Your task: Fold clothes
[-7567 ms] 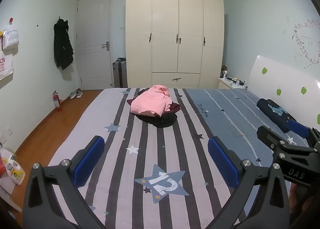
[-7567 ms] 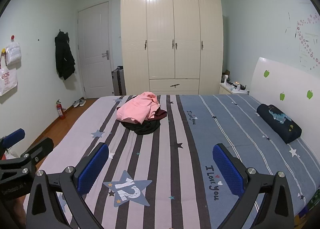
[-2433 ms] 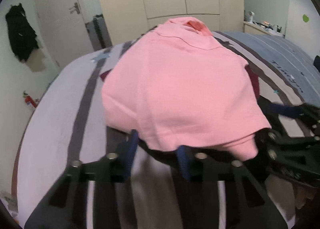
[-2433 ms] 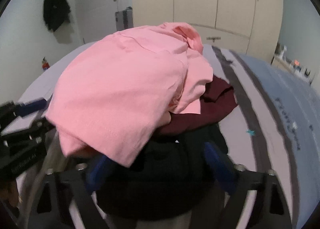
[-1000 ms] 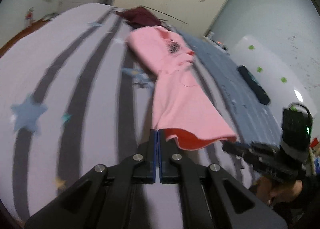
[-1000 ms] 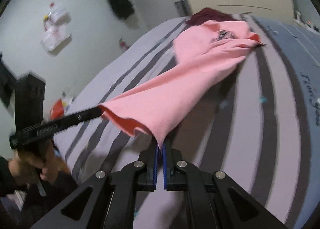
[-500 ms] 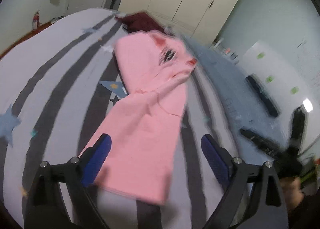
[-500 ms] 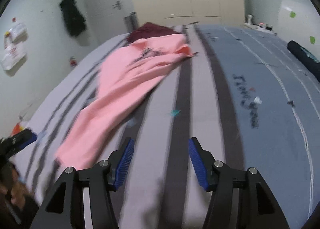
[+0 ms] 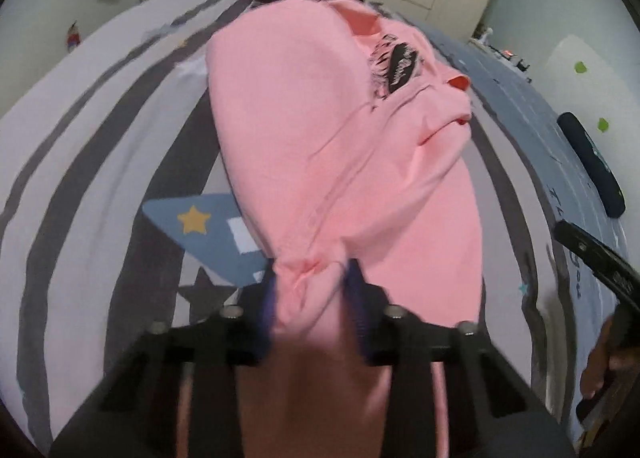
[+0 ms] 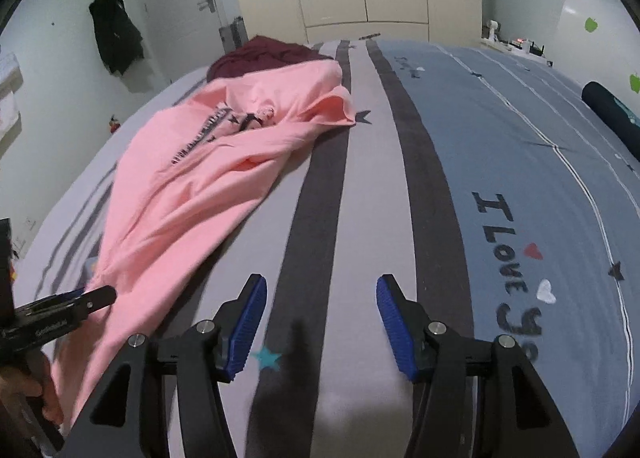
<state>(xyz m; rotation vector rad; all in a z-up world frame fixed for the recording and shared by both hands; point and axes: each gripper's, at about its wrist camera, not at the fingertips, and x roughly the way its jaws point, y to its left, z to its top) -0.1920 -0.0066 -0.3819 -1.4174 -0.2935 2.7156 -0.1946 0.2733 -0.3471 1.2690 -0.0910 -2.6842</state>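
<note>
The pink garment (image 9: 344,146) lies stretched lengthwise along the striped bed (image 10: 500,162), its far end against a maroon garment (image 10: 268,52), apparently pulled clear of the pile so it can be flattened. The left gripper (image 9: 311,298) has its fingers closing on a bunched near edge of the cloth, probably to tug it straight. The right gripper (image 10: 318,332) hovers beside it over bare sheet, fingers apart and empty.
</note>
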